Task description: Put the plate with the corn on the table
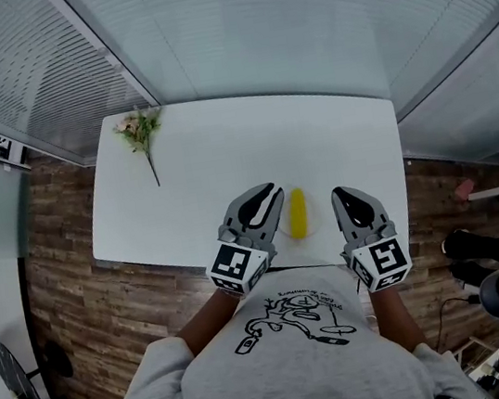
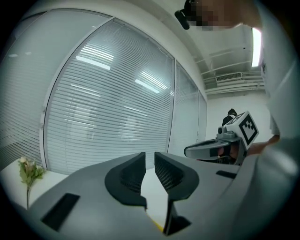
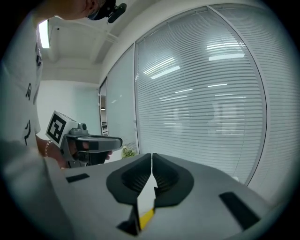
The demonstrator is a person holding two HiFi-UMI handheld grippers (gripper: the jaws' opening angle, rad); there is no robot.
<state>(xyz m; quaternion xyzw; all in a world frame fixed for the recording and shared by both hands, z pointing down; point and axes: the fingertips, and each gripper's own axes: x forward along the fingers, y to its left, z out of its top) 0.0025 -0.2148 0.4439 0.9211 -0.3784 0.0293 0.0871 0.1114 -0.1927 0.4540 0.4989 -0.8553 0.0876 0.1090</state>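
The right claw [image 3: 152, 157] is pressed together, its tips touching. In the slot behind them there is a wedge of white and a sliver of yellow, and I can't tell whether any of that is actually gripped. The left claw [image 2: 149, 157] stands slightly spread, with a narrow gap between its ribbed pads [image 2: 167, 174] and white surface showing through it.

The two claws sit level with each other, one on either side of the corn [image 1: 297, 213]. The left one is just beside it and the right one a little farther off. The corn lies lengthwise on the plate [image 1: 314, 227], which is white on white and hard to pick out. Both are down on the bench [image 1: 206, 163], close to its near edge and right in front of the person's grey printed shirt [image 1: 301, 345].

Well apart, at the far left corner of the bench, lies a small flower sprig [image 1: 139, 130]. Slatted blinds [image 1: 296, 17] run behind the bench, and wood-plank floor [image 1: 86, 295] shows at its sides.
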